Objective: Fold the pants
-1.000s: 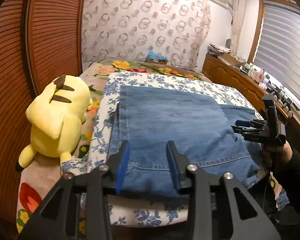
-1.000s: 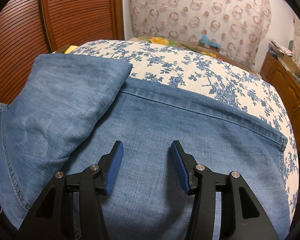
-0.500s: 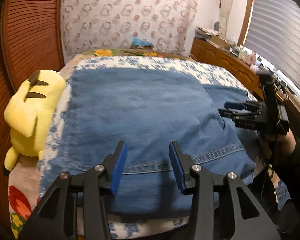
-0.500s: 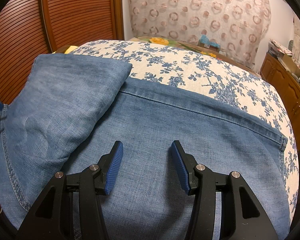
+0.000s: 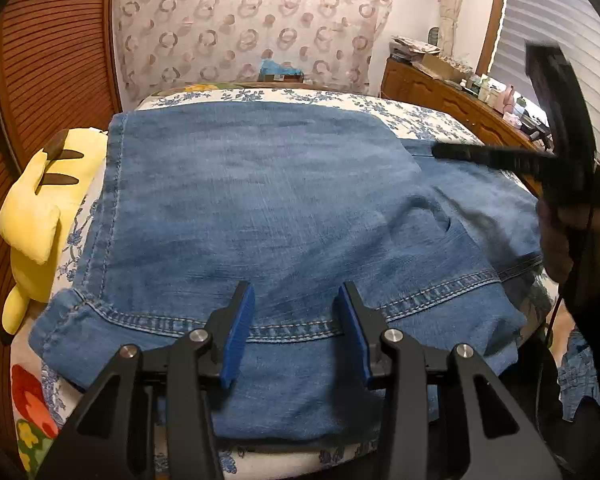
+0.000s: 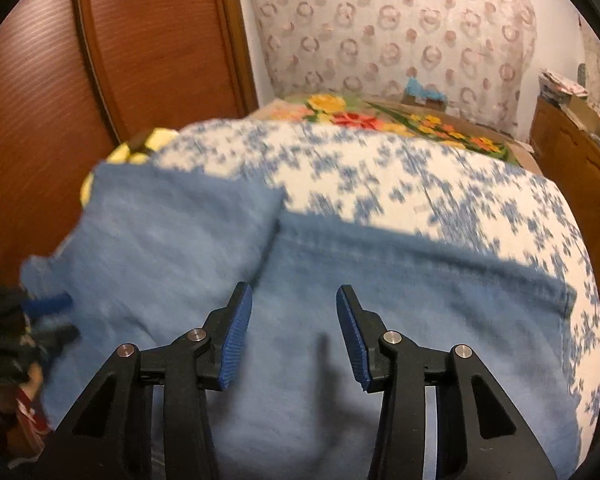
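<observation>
Blue denim pants (image 5: pixel 260 208) lie partly folded on the bed, one layer folded over the rest, with the stitched hem nearest me. My left gripper (image 5: pixel 296 332) is open and empty just above the near hem. My right gripper (image 6: pixel 294 332) is open and empty above the denim (image 6: pixel 380 300). It also shows blurred at the right of the left wrist view (image 5: pixel 500 160), held in a hand. The left gripper shows at the left edge of the right wrist view (image 6: pixel 48 316).
A yellow plush toy (image 5: pixel 40 208) lies at the bed's left edge. The bed has a blue floral sheet (image 6: pixel 420 176). A wooden slatted wall (image 5: pixel 40 80) is at left. A cluttered wooden dresser (image 5: pixel 460 92) stands at right. A patterned curtain (image 5: pixel 252 24) hangs behind.
My left gripper has moved right and closer over the denim's near hem. My right gripper has lifted and drawn back fast, blurring its view. Both stay open.
</observation>
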Action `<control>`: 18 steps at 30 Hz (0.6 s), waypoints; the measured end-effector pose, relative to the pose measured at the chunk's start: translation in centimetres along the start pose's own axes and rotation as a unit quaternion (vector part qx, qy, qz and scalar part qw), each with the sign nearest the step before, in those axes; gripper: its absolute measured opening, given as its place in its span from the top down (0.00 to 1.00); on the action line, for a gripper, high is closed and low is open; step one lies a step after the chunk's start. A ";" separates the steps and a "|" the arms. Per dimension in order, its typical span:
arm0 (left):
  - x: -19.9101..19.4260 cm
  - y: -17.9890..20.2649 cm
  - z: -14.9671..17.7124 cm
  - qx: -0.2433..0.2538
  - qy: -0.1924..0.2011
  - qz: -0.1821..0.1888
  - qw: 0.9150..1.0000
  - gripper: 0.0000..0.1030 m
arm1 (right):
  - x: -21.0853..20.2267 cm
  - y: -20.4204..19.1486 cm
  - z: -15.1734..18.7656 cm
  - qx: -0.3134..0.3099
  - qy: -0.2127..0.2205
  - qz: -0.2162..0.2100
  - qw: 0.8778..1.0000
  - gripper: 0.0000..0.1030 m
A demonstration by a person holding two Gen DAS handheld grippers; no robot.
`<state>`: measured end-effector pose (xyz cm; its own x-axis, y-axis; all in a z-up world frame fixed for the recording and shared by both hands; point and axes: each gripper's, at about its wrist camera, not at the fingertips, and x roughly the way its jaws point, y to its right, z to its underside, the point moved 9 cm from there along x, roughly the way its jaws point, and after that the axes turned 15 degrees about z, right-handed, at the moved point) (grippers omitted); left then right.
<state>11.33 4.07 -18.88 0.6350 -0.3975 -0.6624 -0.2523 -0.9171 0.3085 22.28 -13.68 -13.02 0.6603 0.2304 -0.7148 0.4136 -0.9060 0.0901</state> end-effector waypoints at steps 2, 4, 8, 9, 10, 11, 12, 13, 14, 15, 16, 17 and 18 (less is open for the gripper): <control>0.1 0.0 0.1 -0.003 0.001 0.001 1.000 0.59 | 0.2 -0.6 -1.4 0.006 -0.001 -0.013 1.000 0.61; 0.1 -0.1 0.1 -0.006 0.003 0.003 1.000 0.59 | 0.9 -1.2 -2.5 0.010 -0.006 -0.019 1.000 0.64; 0.2 0.1 0.1 -0.006 0.004 0.006 1.000 0.58 | 3.1 -1.9 -4.2 0.032 -0.032 -0.037 0.998 0.71; 0.2 0.2 0.2 -0.004 0.004 0.006 1.000 0.58 | 3.7 -2.2 -4.5 0.035 -0.040 -0.037 0.998 0.71; 0.2 0.2 0.2 -0.004 0.004 0.007 1.000 0.58 | 4.0 -2.4 -4.6 0.036 -0.046 -0.037 0.998 0.74; 0.1 0.1 0.2 -0.004 0.004 0.007 1.000 0.58 | 4.5 -2.6 -4.7 0.037 -0.051 -0.036 0.997 0.78; 0.1 0.2 0.2 -0.004 0.005 0.008 1.000 0.58 | 4.7 -2.5 -4.7 0.037 -0.052 -0.036 0.997 0.79; 0.1 0.2 0.2 -0.004 0.005 0.007 1.000 0.58 | 4.9 -2.8 -4.9 0.035 -0.055 -0.037 0.997 0.84; 0.2 0.0 0.2 -0.003 0.005 0.007 1.000 0.58 | 5.0 -3.0 -5.0 0.033 -0.057 -0.037 0.997 0.87; 0.2 0.0 0.3 -0.003 0.005 0.008 1.000 0.58 | 5.1 -3.3 -5.1 0.030 -0.057 -0.037 0.997 0.89; 0.1 0.0 0.3 -0.004 0.006 0.009 1.000 0.58 | 5.0 -3.4 -5.2 0.026 -0.055 -0.039 0.997 0.92; 0.2 0.0 0.3 -0.004 0.006 0.009 1.000 0.58 | 4.9 -3.6 -5.4 0.020 -0.051 -0.039 0.998 0.94; 0.1 0.1 0.3 -0.003 0.007 0.010 1.000 0.58 | 4.8 -3.7 -5.5 0.016 -0.049 -0.037 0.998 0.94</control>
<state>11.15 3.89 -19.17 0.6404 -0.4150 -0.6463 -0.2598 -0.9089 0.3263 27.38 -7.31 -12.99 0.5638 0.2636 -0.7827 0.4382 -0.8988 0.0129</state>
